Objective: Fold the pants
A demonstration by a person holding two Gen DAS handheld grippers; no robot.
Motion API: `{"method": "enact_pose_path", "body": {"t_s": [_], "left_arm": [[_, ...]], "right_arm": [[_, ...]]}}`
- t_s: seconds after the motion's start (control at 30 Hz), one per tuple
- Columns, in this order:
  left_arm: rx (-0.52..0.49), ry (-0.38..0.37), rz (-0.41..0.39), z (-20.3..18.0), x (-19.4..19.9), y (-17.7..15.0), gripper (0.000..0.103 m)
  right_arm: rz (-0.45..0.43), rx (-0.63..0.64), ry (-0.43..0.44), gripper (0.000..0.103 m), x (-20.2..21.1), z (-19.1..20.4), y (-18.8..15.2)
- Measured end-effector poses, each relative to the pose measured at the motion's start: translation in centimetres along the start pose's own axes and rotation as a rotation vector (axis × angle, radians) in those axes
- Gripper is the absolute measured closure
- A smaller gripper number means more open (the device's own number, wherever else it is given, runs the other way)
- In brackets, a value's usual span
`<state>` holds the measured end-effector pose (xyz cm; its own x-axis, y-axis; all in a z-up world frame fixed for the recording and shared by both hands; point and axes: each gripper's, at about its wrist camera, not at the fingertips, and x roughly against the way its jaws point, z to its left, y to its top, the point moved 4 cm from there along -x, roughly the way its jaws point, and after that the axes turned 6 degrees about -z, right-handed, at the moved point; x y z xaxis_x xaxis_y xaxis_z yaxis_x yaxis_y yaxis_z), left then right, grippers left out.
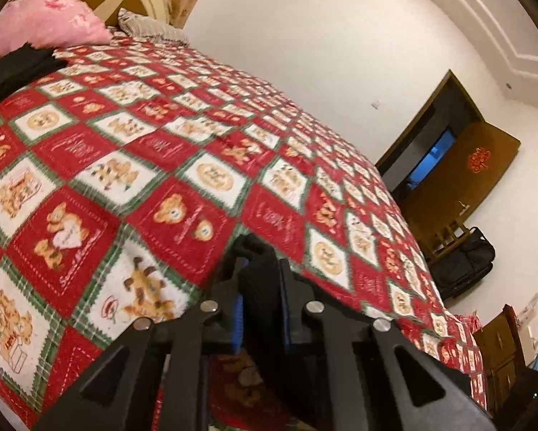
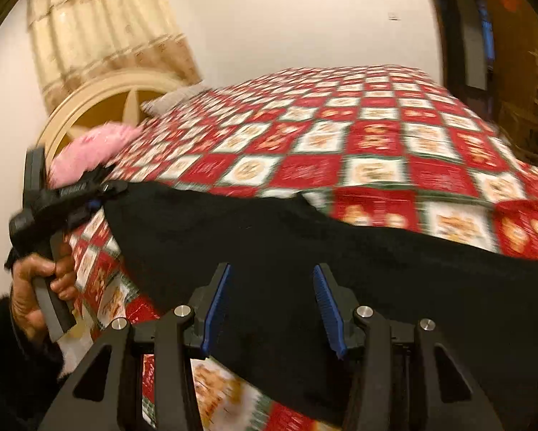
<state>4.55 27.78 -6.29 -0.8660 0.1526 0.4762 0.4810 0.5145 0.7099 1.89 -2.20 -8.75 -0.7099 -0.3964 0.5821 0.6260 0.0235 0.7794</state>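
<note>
- Landmark: pink pillow at the head of the bed. Everything below is placed relative to it.
- Black pants lie across the near side of the bed, one end just beside the pillow and the rest running away from it towards the foot.
- Left tool: clenched on the pants end near the pillow. Its own view shows the jaws nearly together with dark fabric between them, so I read that as a grip on the cloth.
- A hand is on that tool's handle, below the pillow in the right wrist view.
- Right tool: released, jaws apart, over the middle stretch of the pants, further from the pillow. The blue pads sit over the fabric. I can't confirm contact, and nothing is pinched.
- Progress, my read: early. The pants look spread out at full length and I see no fold yet.
- Left to do: get a second grip with the right tool, bring one end over, flatten, then repeat.
- Both views are blurred, so edges and the waistband end are not clear.
</note>
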Motion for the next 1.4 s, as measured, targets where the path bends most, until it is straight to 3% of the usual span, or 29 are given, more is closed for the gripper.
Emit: {"method": "enact_pose_path", "body": {"t_s": [0.17,0.3,0.43,0.63,0.87,1.07,1.17,1.3,1.4], "left_arm": [[-0.083,0.034,0.005,-1.3,-0.1,-0.4,0.087],[-0.057,0.026,0.01,-1.0,-0.2,-0.2,0.087],[-0.072,0.002,0.007,-2.2,-0.2,0.1,0.088],[-0.193,-0.17,0.004,-9.2,0.9,-0.4,0.09],[-0.447,-0.48,0.088,-22.5,2.8,-7.3,0.09],[-0.647,-0.696,0.225,-30.1,4.3,-16.0,0.09],[-0.749,-0.73,0.279,-31.5,3.8,-20.2,0.09],[-0.776,-0.705,0.423,-31.1,1.2,-23.3,0.088],[-0.8,-0.697,0.469,-30.7,1.5,-23.6,0.077]], "right_arm": [[0.121,0.068,0.009,0.054,-4.0,2.3,-2.6],[0.115,0.107,-0.007,0.054,-4.1,2.7,-3.0],[-0.012,-0.02,0.006,0.054,-0.4,0.2,-1.0],[-0.158,-0.243,-0.131,0.054,6.7,-7.9,0.7],[-0.22,-0.37,-0.326,0.054,13.7,-15.2,-1.8],[-0.248,-0.461,-0.394,0.054,17.6,-18.3,-4.6],[-0.25,-0.472,-0.389,0.054,18.2,-18.8,-5.0],[-0.24,-0.517,-0.312,0.054,17.6,-18.9,-4.9],[-0.242,-0.573,-0.224,0.045,17.1,-18.8,-4.5]]}}
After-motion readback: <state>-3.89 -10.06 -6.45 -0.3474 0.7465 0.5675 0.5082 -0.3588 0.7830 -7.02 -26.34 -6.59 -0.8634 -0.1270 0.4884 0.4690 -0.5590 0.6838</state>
